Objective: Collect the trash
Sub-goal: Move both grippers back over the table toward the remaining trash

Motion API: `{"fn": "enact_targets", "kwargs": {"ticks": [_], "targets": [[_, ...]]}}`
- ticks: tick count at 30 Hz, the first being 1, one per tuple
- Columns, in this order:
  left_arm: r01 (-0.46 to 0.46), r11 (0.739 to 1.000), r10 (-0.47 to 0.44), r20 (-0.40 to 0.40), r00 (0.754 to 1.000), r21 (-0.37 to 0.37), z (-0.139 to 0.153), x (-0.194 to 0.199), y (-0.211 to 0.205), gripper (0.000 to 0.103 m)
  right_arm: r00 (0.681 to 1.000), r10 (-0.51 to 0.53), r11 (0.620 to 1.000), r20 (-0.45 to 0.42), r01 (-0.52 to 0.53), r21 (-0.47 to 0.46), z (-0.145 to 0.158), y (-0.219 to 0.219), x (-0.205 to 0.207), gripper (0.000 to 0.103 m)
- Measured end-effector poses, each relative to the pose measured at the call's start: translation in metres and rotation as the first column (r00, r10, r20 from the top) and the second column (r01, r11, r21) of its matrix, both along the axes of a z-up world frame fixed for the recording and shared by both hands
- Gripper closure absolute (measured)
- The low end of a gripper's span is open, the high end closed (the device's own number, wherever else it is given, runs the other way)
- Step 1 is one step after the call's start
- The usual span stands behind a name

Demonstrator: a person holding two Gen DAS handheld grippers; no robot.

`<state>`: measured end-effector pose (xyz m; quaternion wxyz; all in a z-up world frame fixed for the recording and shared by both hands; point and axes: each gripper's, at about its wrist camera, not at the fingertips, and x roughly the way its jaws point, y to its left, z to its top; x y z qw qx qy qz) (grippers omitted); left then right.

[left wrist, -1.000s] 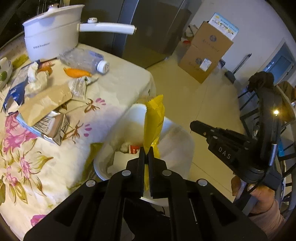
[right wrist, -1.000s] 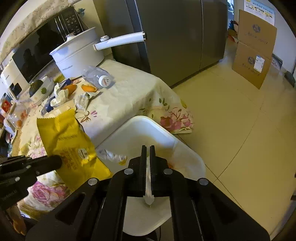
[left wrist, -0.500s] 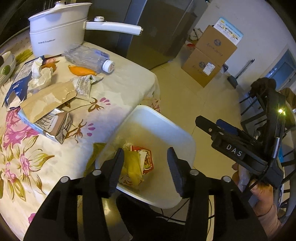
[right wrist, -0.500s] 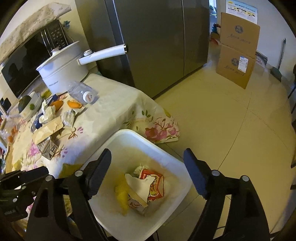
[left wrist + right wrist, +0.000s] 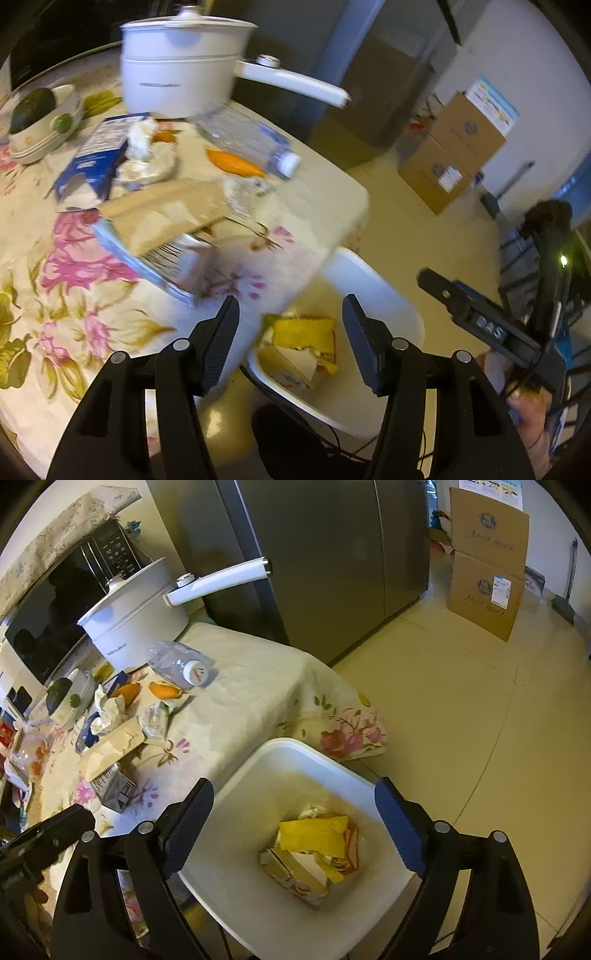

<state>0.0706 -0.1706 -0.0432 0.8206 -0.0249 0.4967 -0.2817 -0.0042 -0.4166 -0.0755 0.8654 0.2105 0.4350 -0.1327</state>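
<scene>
A white bin (image 5: 280, 744) stands on the floor against the table's edge. A yellow wrapper (image 5: 314, 834) lies in it on top of other packets, and the left wrist view shows the same wrapper (image 5: 303, 330). My right gripper (image 5: 294, 794) hangs over the bin, its jaws opening with nothing between them. My left gripper (image 5: 290, 314) hovers at the table's edge beside the bin, jaws also opening and empty. On the floral tablecloth lie a plastic bottle (image 5: 243, 142), a brown paper bag (image 5: 166, 214), a carton (image 5: 177, 262), orange peel (image 5: 232, 164), a blue packet (image 5: 96, 155) and crumpled tissue (image 5: 109, 709).
A white long-handled pot (image 5: 181, 66) and a bowl (image 5: 40, 118) stand at the back of the table. A microwave (image 5: 55, 602) is behind them. A grey fridge (image 5: 332, 554) and stacked cardboard boxes (image 5: 487, 572) border the open tiled floor.
Both grippers went from shut to open. The yellow wrapper left the left gripper and a white scrap left the right one; both now lie in the bin. The left gripper swung toward the table.
</scene>
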Motion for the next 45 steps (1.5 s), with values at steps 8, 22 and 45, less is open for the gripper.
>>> {"fn": "enact_targets", "kwargs": {"ticks": [8, 22, 45], "targets": [[-0.142, 0.989, 0.139, 0.069, 0.988, 0.042, 0.006, 0.050, 0.040, 0.042, 1.000, 0.007, 0.999, 0.007, -0.007, 0.040, -0.001, 0.007, 0.010, 0.015], [-0.403, 0.883, 0.317, -0.328, 0.890, -0.240, -0.050, 0.106, 0.112, 0.038, 1.000, 0.015, 0.995, 0.010, -0.016, 0.096, -0.009, 0.004, 0.016, 0.014], [-0.441, 0.839, 0.317, -0.374, 0.872, -0.319, -0.066, 0.117, 0.099, 0.068, 0.993, 0.110, 0.990, 0.043, -0.113, 0.083, -0.001, 0.036, 0.051, 0.014]]}}
